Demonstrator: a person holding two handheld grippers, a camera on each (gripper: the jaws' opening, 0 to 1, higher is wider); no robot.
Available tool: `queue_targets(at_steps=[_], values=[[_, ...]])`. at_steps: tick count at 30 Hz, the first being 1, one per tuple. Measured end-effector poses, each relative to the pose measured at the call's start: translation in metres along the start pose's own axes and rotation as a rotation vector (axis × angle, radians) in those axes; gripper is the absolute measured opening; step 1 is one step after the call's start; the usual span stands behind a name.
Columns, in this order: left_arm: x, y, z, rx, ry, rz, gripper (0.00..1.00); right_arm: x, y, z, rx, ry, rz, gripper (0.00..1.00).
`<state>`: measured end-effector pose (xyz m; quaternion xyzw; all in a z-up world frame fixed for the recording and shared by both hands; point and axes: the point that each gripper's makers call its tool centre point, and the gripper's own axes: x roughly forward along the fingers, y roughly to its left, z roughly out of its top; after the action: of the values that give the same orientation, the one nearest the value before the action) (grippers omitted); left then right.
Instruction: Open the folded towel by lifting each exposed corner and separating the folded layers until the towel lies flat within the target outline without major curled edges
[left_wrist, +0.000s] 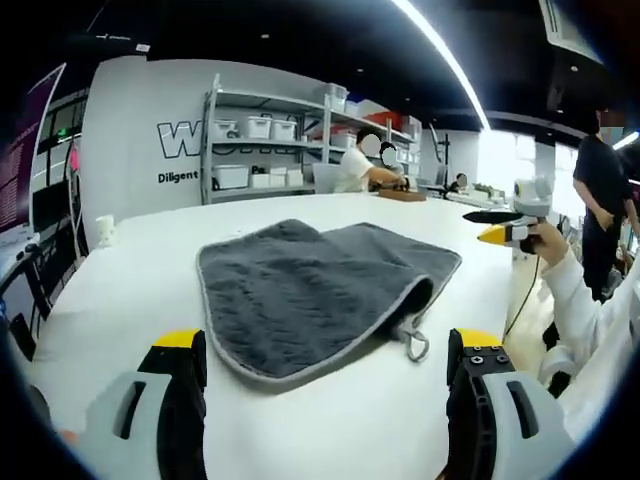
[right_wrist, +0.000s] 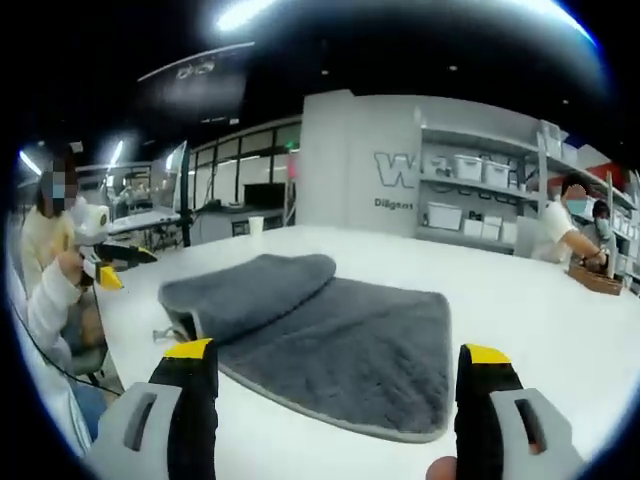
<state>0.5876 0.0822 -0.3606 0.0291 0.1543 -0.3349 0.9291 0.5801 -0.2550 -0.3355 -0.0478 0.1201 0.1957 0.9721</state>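
Left gripper (left_wrist: 330, 365) open, yellow-tipped jaws spread wide at 7 and 5 o'clock in the left gripper view, holding nothing, hovering over the white table (left_wrist: 150, 260). Grey towel (left_wrist: 310, 290) lying on the table just beyond the jaws, around the view's centre, still folded: a top layer doubled over the lower one, pale stitched edging along the near border. Small hanging loop (left_wrist: 416, 343) at the towel's near corner, toward 4 o'clock, resting on the table close to the right-hand jaw but not touching it. At 3 o'clock, a person's hand (left_wrist: 548, 243) in a white sleeve holding another yellow-tipped gripper, well apart from the towel. Shelves (left_wrist: 270, 140) with white bins against the far wall at 12 o'clock, a seated person (left_wrist: 355, 165) beside them.

Right gripper (right_wrist: 338, 375) likewise open, jaws wide apart at 7 and 5 o'clock in the right gripper view, nothing between them. Towel (right_wrist: 340, 340) just ahead of the jaws, centre of view, flat lower layer spread toward 4 o'clock, folded upper layer forming a rounded hump toward 10 o'clock. Loop (right_wrist: 168, 334) at the towel's edge near 8 o'clock, just above the left-hand jaw. Hand with a yellow-tipped gripper at 9 o'clock, apart from the towel. Shelves at 2 o'clock, two seated people near 3 o'clock.
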Motion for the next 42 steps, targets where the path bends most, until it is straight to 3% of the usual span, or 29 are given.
queue_targets(at_steps=[5,10,17,22,27,29,34,42], values=[[0.005,0.005,-0.012,0.025,0.020,0.014,0.99,-0.012,0.005,-0.008,-0.008,0.084,-0.012,0.99],[0.008,0.011,-0.019,0.044,0.029,0.019,0.99,-0.023,0.008,-0.010,0.012,0.123,-0.003,0.99],[0.013,0.025,-0.028,0.097,0.072,0.071,0.97,-0.030,0.013,-0.004,0.013,0.102,-0.002,0.99],[0.016,0.035,-0.031,0.183,0.119,0.102,0.93,-0.032,0.014,-0.008,-0.010,0.128,-0.002,0.99],[0.018,0.038,-0.027,0.320,0.149,0.116,0.90,-0.032,0.014,-0.004,-0.007,0.107,-0.004,0.99],[0.018,0.039,-0.029,0.335,0.160,0.121,0.90,-0.032,0.014,-0.003,-0.013,0.108,-0.007,0.99],[0.014,0.046,-0.030,0.366,0.189,0.120,0.86,-0.034,0.012,0.002,-0.013,0.094,-0.009,0.99],[0.015,0.059,-0.031,0.497,0.257,0.100,0.78,-0.033,0.012,0.004,-0.014,0.089,-0.008,0.99]])
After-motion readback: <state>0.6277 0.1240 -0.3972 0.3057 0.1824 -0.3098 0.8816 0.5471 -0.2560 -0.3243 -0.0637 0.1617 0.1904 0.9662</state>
